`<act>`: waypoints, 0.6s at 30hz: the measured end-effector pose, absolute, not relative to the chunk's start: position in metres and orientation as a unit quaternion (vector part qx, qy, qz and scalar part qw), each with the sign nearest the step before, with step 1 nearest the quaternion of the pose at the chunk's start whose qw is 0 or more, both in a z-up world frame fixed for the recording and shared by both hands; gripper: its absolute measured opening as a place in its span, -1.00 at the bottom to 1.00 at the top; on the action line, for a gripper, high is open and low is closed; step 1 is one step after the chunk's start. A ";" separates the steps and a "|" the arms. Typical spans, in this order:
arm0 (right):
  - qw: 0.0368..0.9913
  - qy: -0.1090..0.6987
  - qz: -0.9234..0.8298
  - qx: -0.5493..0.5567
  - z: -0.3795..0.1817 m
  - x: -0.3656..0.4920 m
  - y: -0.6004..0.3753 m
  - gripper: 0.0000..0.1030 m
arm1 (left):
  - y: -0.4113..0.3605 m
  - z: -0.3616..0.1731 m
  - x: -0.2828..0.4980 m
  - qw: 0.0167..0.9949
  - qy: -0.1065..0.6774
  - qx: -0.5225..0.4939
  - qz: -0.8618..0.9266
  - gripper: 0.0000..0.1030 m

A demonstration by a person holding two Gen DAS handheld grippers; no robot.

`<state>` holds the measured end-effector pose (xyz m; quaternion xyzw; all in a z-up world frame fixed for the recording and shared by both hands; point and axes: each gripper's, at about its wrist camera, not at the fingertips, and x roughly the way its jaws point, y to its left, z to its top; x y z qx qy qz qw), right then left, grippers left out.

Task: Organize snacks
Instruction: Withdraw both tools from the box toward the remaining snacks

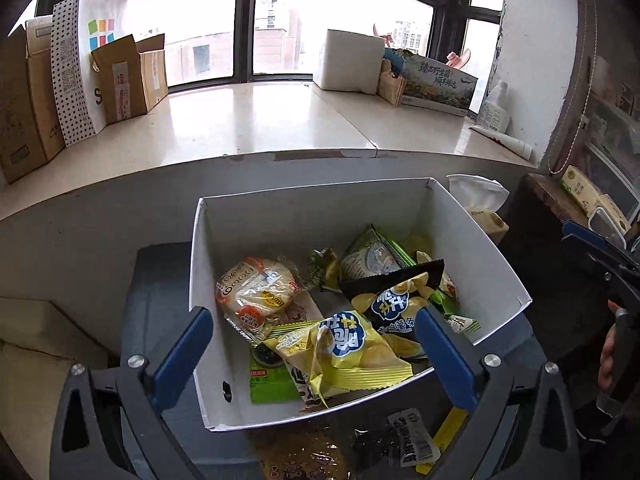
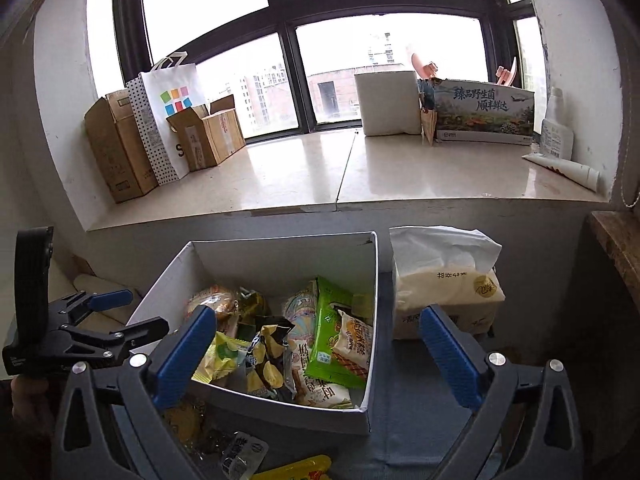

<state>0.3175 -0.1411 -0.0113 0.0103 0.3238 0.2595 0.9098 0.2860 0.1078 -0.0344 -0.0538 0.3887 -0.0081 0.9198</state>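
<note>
Left wrist view: left gripper (image 1: 316, 340), jaws wide and empty, above the white box (image 1: 492, 256); yellow chip bag (image 1: 344, 350) at 6 o'clock inside.

Right wrist view: right gripper (image 2: 316, 352), jaws wide, empty; green wafer pack (image 2: 340, 340) at the box's 3 o'clock. Bags probably light, crinkly, crushable; grip a sealed edge.

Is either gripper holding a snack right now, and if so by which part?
Nothing is held. The left gripper and right gripper both stand wide open above the white box, with no packet between their pads.
</note>
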 end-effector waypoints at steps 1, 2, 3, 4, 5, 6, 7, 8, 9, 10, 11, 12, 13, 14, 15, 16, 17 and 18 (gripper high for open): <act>0.910 0.321 0.262 0.010 -0.010 0.311 -0.142 1.00 | 0.107 -0.032 0.281 0.921 0.386 -0.053 -0.010 1.00; 0.910 0.318 0.264 0.010 -0.008 0.305 -0.144 1.00 | 0.107 -0.030 0.276 0.922 0.383 -0.052 -0.010 1.00; 0.912 0.315 0.262 0.011 -0.007 0.298 -0.146 1.00 | 0.106 -0.028 0.270 0.924 0.380 -0.049 -0.009 1.00; 0.914 0.311 0.261 0.011 -0.007 0.291 -0.149 1.00 | 0.105 -0.026 0.264 0.925 0.377 -0.046 -0.007 1.00; 0.914 0.308 0.263 0.008 -0.007 0.284 -0.151 1.00 | 0.103 -0.024 0.257 0.926 0.375 -0.043 -0.006 1.00; 0.914 0.308 0.265 0.004 -0.009 0.276 -0.152 1.00 | 0.102 -0.022 0.248 0.928 0.370 -0.041 -0.009 1.00; 0.913 0.307 0.267 -0.001 -0.011 0.268 -0.154 1.00 | 0.100 -0.021 0.240 0.930 0.366 -0.039 -0.012 1.00; 0.913 0.307 0.269 -0.004 -0.014 0.260 -0.156 1.00 | 0.097 -0.020 0.230 0.931 0.364 -0.037 -0.011 1.00; 0.912 0.309 0.270 -0.005 -0.018 0.252 -0.158 1.00 | 0.095 -0.019 0.219 0.932 0.361 -0.035 -0.013 1.00; 0.910 0.312 0.274 -0.010 -0.023 0.243 -0.159 1.00 | 0.092 -0.019 0.207 0.933 0.359 -0.034 -0.019 1.00; 0.907 0.315 0.279 -0.017 -0.030 0.233 -0.160 1.00 | 0.088 -0.019 0.193 0.934 0.356 -0.034 -0.024 1.00; 0.906 0.318 0.279 -0.025 -0.037 0.225 -0.161 1.00 | 0.085 -0.019 0.180 0.935 0.352 -0.036 -0.029 1.00; 0.904 0.324 0.276 -0.032 -0.046 0.216 -0.162 1.00 | 0.082 -0.021 0.166 0.935 0.350 -0.041 -0.037 1.00; 0.901 0.334 0.273 -0.037 -0.056 0.209 -0.163 1.00 | 0.079 -0.024 0.154 0.934 0.350 -0.047 -0.046 1.00; 0.897 0.345 0.275 -0.039 -0.067 0.203 -0.164 1.00 | 0.076 -0.027 0.143 0.933 0.351 -0.052 -0.054 1.00; 0.893 0.352 0.278 -0.040 -0.077 0.197 -0.164 1.00 | 0.074 -0.030 0.132 0.932 0.352 -0.058 -0.061 1.00; 0.891 0.357 0.278 -0.044 -0.087 0.192 -0.164 1.00 | 0.071 -0.035 0.123 0.930 0.357 -0.060 -0.064 1.00; 0.886 0.365 0.280 -0.050 -0.098 0.187 -0.164 1.00 | 0.068 -0.040 0.115 0.928 0.362 -0.060 -0.064 1.00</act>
